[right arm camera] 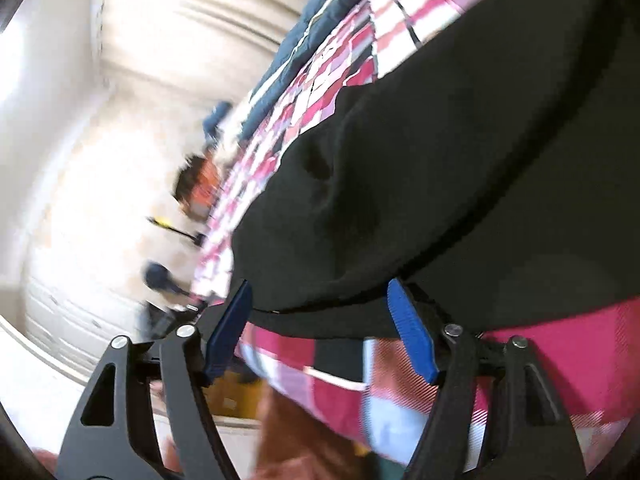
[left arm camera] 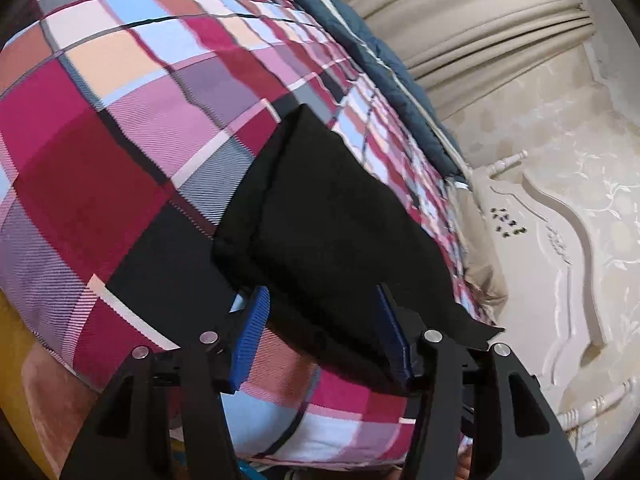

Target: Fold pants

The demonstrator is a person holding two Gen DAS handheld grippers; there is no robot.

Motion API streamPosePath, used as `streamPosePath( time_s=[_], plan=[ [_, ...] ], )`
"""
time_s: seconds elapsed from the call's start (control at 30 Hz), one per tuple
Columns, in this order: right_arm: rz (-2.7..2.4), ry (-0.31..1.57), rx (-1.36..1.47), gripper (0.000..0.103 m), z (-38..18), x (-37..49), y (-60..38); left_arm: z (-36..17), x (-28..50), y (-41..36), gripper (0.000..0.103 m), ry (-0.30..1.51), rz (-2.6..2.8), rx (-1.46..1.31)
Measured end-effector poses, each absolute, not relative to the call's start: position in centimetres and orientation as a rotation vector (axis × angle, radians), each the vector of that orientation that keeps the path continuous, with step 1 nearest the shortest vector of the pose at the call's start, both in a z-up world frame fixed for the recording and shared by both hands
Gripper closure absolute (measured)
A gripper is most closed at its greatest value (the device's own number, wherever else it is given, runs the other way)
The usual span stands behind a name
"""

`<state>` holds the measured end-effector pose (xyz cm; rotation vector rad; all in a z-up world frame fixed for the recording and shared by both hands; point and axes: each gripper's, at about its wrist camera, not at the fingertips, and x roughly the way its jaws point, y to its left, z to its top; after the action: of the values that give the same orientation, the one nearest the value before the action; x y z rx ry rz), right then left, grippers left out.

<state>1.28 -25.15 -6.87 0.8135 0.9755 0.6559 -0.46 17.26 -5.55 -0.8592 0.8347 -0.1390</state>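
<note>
- Plaid bedspread (left arm camera: pixel 152 128) covers the bed.
- Black pants (left arm camera: pixel 320 216), folded into a thick bundle, lie on it, reaching toward 11 o'clock.
- Left claw (left arm camera: pixel 320 340) gapes, fabric between unpressed pads.
- Right claw (right arm camera: pixel 320 328) spread wide at the hem.

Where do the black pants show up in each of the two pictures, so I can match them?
Left wrist view: the black pants lie folded in the centre, running down between the open left claw.
Right wrist view: they fill the centre and upper right, their near edge just ahead of the open right claw.
Shared landmark: the plaid bedcover under the pants in both views.
</note>
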Motion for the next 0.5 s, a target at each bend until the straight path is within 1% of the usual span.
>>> streamPosePath(
  time_s=[0.07,0.2,0.33,0.5],
  plan=[
    [0.664,0.977,0.889,0.030,-7.3,1.2,-25.2,-5.6,-1.2,17.2,0.049,0.834,-0.098,-0.840],
    [0.698,0.988,0.988,0.029,-8.3,1.0,-24.6,-6.4,-1.7,17.8,0.049,0.831,-0.089,-0.907],
    [0.699,0.971,0.995,0.028,-8.3,1.2,-23.7,-6.6,-1.3,18.0,0.049,0.826,-0.099,-0.940],
    [0.691,0.951,1.026,0.024,-8.4,1.2,-23.3,-6.6,-0.3,17.8,0.048,0.830,-0.085,-0.986]
  ],
)
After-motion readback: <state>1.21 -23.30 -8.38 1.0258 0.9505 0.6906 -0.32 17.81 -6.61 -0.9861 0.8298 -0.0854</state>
